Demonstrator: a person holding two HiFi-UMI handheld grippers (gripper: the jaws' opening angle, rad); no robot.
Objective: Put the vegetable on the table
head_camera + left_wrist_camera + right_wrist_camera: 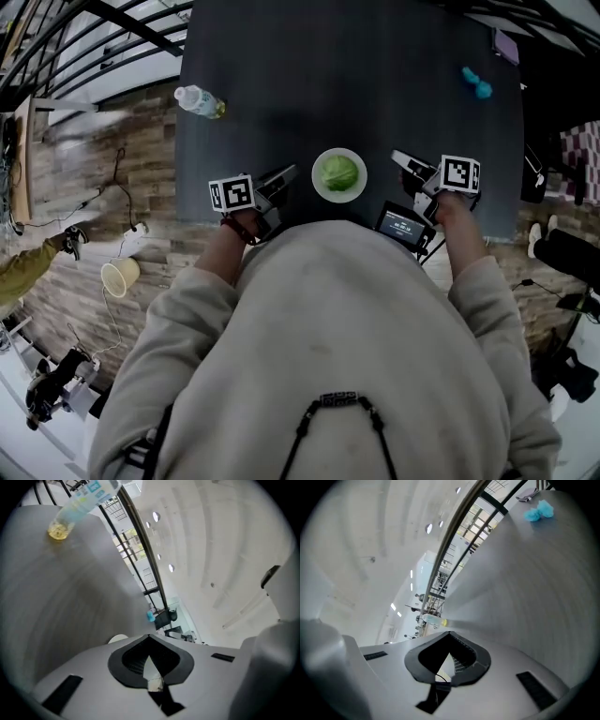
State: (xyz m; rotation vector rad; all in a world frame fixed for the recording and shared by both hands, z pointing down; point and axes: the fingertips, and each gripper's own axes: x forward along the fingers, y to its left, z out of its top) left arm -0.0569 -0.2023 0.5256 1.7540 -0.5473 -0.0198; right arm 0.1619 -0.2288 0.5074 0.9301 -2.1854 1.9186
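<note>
The cabbage [339,172] sits in a white bowl [319,190] on the surface [356,75] between the left gripper [284,175] and right gripper [403,161], both with jaws closed and empty; lifting it out would probably need one opened.

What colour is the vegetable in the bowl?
Green; the vegetable shows best in the head view.

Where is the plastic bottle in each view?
Head view: bottle lying by the table's left edge.
Left gripper view: bottle at top left.
Right gripper view: bottle tiny, just left of centre.
Shared landmark: the blue object, on the table's opposite side, visible in all three.
</note>
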